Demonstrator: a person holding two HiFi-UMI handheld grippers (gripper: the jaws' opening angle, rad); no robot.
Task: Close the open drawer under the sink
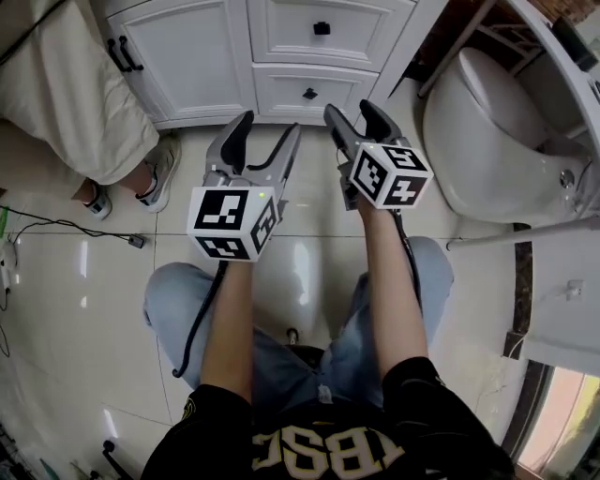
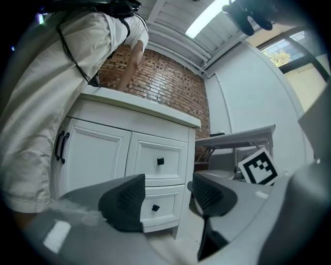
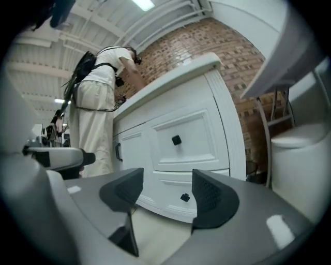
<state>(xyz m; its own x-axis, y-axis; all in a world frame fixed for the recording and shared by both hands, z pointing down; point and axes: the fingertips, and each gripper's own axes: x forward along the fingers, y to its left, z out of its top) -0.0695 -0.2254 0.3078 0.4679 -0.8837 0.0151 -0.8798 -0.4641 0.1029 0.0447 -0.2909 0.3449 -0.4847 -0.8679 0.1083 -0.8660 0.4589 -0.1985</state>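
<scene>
Left gripper: jaws wide apart with nothing between the pads. It is held about level, aimed at the cabinet front and clear of it.
Right gripper: also wide and empty. It sits just beside the left one and faces the same drawers without touching them.
Lower drawer: its white front with a black knob sits flush in the frame. It shows through the gap between the jaws in both gripper views.
Upper drawer: directly above the lower one, and also shut flush.
Cabinet: white. A door with two black bar handles is left of the drawers, under a white countertop.
Surroundings: a toilet stands right of the cabinet. Another person in light clothing stands at its left. The floor is glossy tile, and a brick wall is behind.
</scene>
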